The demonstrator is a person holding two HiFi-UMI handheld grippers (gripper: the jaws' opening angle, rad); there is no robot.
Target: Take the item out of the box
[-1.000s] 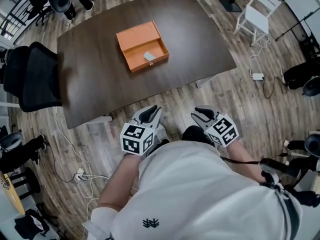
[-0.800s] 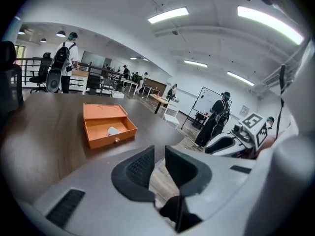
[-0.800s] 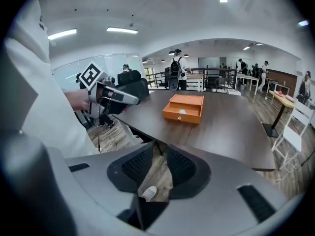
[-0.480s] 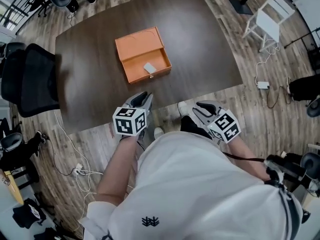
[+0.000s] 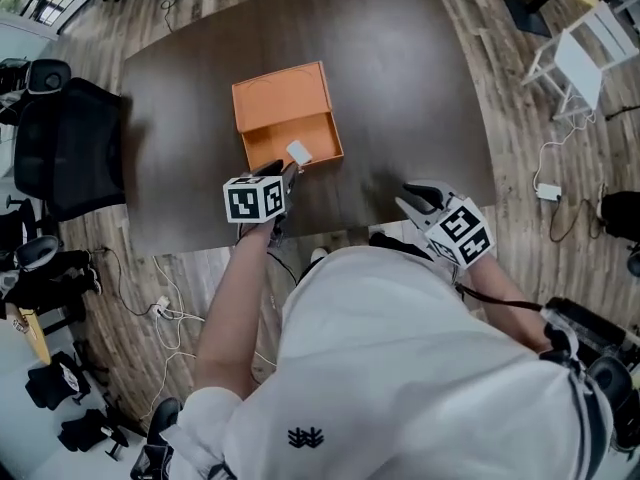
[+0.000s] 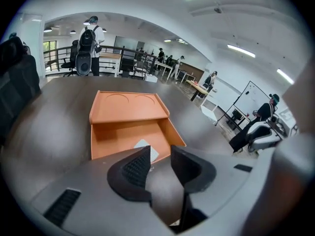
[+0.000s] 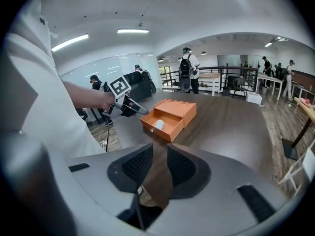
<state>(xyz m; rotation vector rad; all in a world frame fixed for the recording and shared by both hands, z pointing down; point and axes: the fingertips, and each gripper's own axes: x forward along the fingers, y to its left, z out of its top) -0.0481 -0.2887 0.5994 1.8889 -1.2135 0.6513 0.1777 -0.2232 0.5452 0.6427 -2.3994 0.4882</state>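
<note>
An orange box (image 5: 283, 98) lies on the dark table (image 5: 400, 88), its drawer (image 5: 293, 148) pulled out toward me. A small white item (image 5: 299, 152) lies at the drawer's front. My left gripper (image 5: 286, 175) hovers just short of the drawer front; its jaws are opening and hold nothing. In the left gripper view the white item (image 6: 147, 149) shows partly behind the left jaw, with the box (image 6: 129, 109) beyond. My right gripper (image 5: 412, 200) sits over the table's near edge, jaws slightly apart and empty. In the right gripper view the box (image 7: 172, 114) and item (image 7: 158, 124) lie ahead.
A black office chair (image 5: 65, 148) stands at the table's left side. A white chair (image 5: 585, 58) and floor cables (image 5: 545, 183) are off to the right. People stand and sit far off in the room (image 6: 91, 43).
My left gripper moved forward from beside my body, over the table edge, to the drawer front. The right gripper moved up to the table edge. The box now looks closer.
</note>
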